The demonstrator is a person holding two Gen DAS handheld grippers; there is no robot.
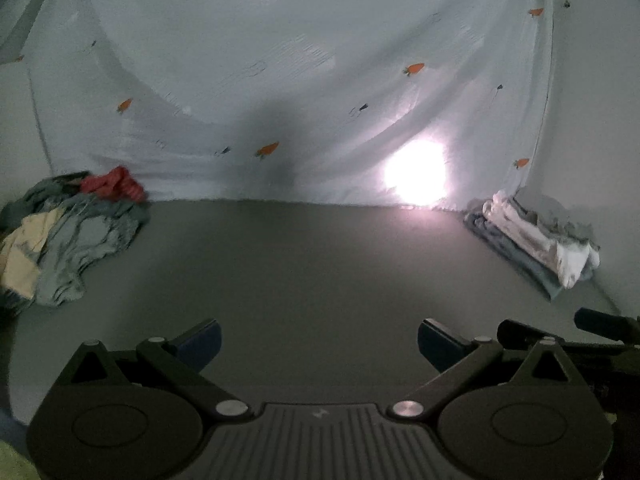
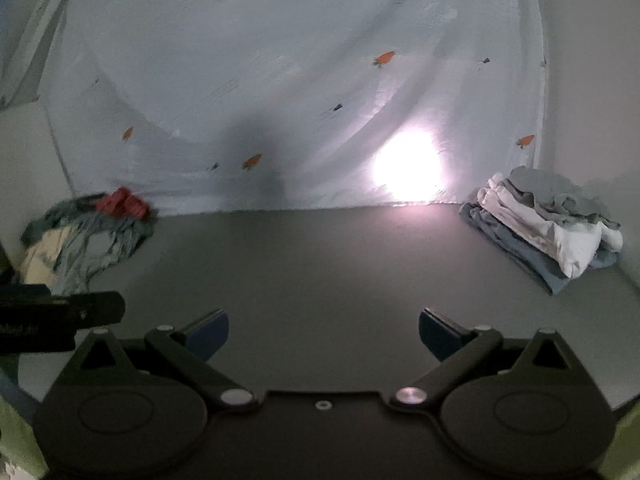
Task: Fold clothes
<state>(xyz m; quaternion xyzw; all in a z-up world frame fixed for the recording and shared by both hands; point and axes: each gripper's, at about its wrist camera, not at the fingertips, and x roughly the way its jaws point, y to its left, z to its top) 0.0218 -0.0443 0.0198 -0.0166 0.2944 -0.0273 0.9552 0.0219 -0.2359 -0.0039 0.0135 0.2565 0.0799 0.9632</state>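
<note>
Nearest the lens in the left wrist view, the left gripper [image 1: 319, 340] hangs over the dark grey tabletop [image 1: 304, 272] with its 2 blue-padded fingers [image 1: 200, 340] spread wide apart, grasping nothing. At the right edge of that view a dark part of the other tool pokes in. The right gripper [image 2: 324, 330] sits the same way in its own view: 2 blue-padded fingers [image 2: 440, 334] released and far apart, with only bare tabletop [image 2: 320, 272] between them. A black part of the left tool shows at that view's left edge.

Farther out on the left side of the table lies the loose pile of unfolded clothes [image 1: 68, 236], a crumpled heap of grey-green, cream and red fabric, also seen in the right wrist view [image 2: 84, 236]. It is well apart from both grippers. On the far right side sits the stack of folded clothes [image 2: 548, 228], blue-grey at the bottom, white in the middle and grey on top, also visible from the left [image 1: 532, 244].

Behind the table hangs a pale sheet printed with small orange carrots [image 1: 280, 60]. A bright round glare [image 2: 406, 170] shines through it low on the right, and a soft dark shadow falls on it near the middle.
</note>
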